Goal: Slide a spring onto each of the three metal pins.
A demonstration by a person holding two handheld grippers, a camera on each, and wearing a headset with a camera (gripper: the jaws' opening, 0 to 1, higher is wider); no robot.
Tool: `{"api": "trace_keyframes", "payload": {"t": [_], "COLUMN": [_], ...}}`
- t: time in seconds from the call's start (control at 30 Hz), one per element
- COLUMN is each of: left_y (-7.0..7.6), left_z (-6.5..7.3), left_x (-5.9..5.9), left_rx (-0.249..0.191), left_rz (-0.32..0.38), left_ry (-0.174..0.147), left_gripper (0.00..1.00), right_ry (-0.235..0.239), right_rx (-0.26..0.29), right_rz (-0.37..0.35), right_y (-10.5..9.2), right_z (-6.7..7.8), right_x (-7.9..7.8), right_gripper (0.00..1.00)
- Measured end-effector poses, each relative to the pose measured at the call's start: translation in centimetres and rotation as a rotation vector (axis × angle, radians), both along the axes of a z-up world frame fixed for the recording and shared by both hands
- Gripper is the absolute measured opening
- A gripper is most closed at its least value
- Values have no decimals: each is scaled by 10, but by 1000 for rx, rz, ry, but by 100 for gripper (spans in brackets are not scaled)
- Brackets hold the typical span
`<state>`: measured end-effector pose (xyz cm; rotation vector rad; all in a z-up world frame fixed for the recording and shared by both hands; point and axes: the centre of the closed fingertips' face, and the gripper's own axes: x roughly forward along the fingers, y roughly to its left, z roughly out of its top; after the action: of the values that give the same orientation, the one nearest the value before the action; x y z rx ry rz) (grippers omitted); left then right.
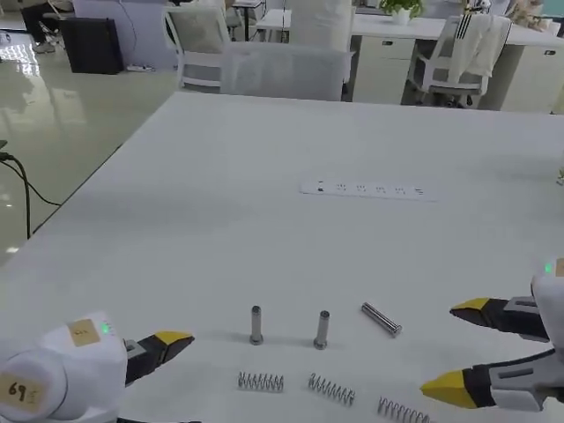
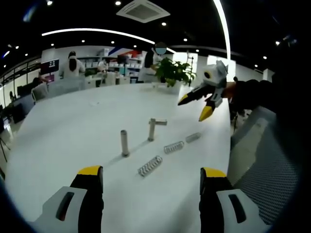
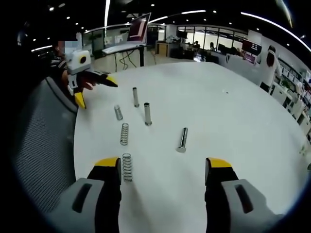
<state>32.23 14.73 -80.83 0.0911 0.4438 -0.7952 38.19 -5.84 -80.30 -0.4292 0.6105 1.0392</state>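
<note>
1. hovering with jaws apart and empty, the right gripper (image 3: 163, 162) is nearest to the rightmost spring (image 3: 127, 167), which lies flat just beside one jaw, long axis along the jaws.
2. the left gripper (image 2: 151, 171), also spread and empty, is farther.

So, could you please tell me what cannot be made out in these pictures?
1. Head view: the rightmost spring is cut off by the bottom edge, so its full length cannot be seen.
2. Left gripper view: the lying pin is partly hidden behind a standing pin.
3. Head view: the markings on the power strip are too small to read.
</note>
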Motion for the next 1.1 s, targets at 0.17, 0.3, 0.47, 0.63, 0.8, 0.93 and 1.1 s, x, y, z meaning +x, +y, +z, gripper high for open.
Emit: {"api": "trace_keyframes", "payload": {"t": [0.17,0.3,0.47,0.63,0.8,0.93,1.1], "left_y": [1,3,2,3,3,2,2], "left_z": [0,-1,0,-1,-2,-2,-3], "left_x": [-1,-2,-2,-1,-1,-1,-1], "left_rx": [1,1,0,-1,-2,-3,-5], "left_rz": [4,6,9,12,11,10,10], "left_ry": [0,1,0,1,2,3,6], "left_gripper": [78,78,78,78,77,77,77], "right_ry": [-10,-13,-12,-1,5,17,30], "right_rx": [-7,-22,-51,-78,-118,-140,-165], "right_rz": [12,24,13,-6,-21,-33,-60], "right_y": [10,19,27,32,37,42,45], "right_z": [3,2,0,-5,-12,-18,-24], "right_x": [10,20,35,51,60,66,73], "right_gripper": [66,62,55,50,42,37,29]}}
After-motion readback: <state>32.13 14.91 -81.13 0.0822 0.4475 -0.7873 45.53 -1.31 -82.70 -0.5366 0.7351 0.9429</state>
